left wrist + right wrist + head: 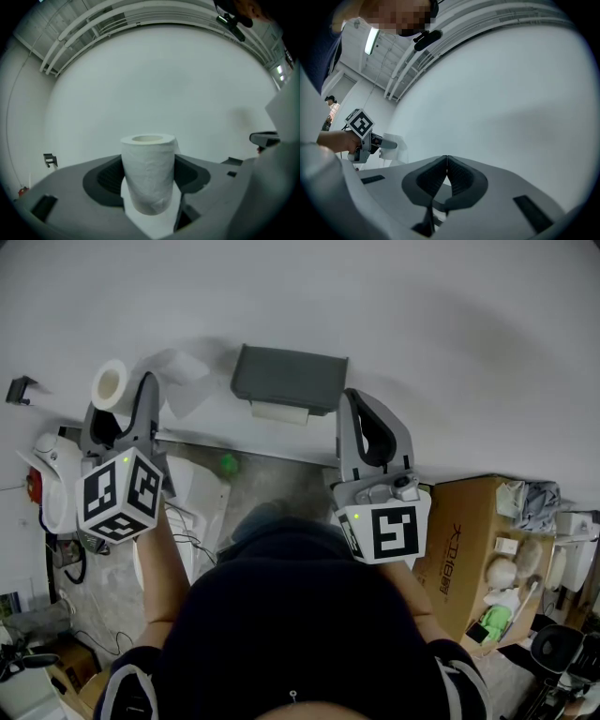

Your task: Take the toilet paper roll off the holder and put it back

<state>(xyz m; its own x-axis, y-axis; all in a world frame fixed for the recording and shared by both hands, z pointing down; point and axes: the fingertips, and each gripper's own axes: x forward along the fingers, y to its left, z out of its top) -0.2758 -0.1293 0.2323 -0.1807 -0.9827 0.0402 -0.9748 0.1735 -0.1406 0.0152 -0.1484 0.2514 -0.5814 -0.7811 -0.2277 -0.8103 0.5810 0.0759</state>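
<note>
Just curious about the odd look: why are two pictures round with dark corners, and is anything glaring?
Left gripper view: wide-angle lens, so black corners and bowed ceiling pipes; the toilet paper roll looks sharp. Right gripper view: same bowing, and a ceiling strip light glares. Head view: soft, even light, faint shadows on the wall.

Readable text: none confirmed.
The cardboard box (473,521) at the right of the head view carries a vertical column of dark printed characters on its side; they are too small to read.
</note>
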